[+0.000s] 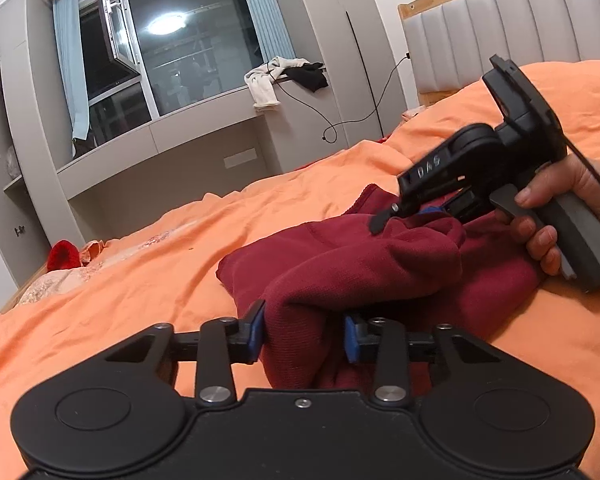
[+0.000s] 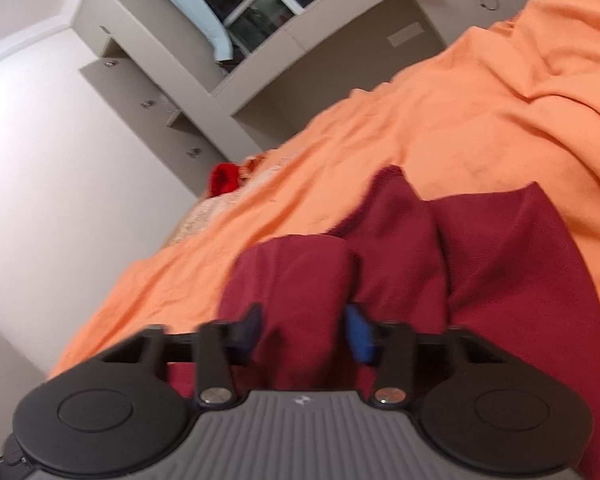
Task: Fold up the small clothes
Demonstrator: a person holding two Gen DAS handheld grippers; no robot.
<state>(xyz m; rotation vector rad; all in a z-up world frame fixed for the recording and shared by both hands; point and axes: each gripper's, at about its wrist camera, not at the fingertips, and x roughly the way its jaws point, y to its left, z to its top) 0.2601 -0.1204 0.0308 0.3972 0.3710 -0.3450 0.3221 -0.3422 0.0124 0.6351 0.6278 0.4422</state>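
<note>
A dark red knitted garment [image 1: 380, 264] lies crumpled on the orange bedspread [image 1: 180, 256]. My left gripper [image 1: 304, 336] is at its near edge, and its blue pads [image 1: 256, 332] press a raised bunch of the fabric from both sides. In the left wrist view a hand [image 1: 560, 216] holds my right gripper [image 1: 388, 216] over the garment's far right part, fingertips down in the cloth. The right wrist view, which is blurred, shows the right gripper [image 2: 306, 332] shut on a thick fold of the same garment [image 2: 500, 264].
A small bright red item [image 1: 62, 256] lies at the bed's far left edge. A padded grey headboard [image 1: 500, 28] stands at the right. White and black clothes [image 1: 284, 76] and a cable hang from the window sill. Grey cabinets line the wall beyond the bed.
</note>
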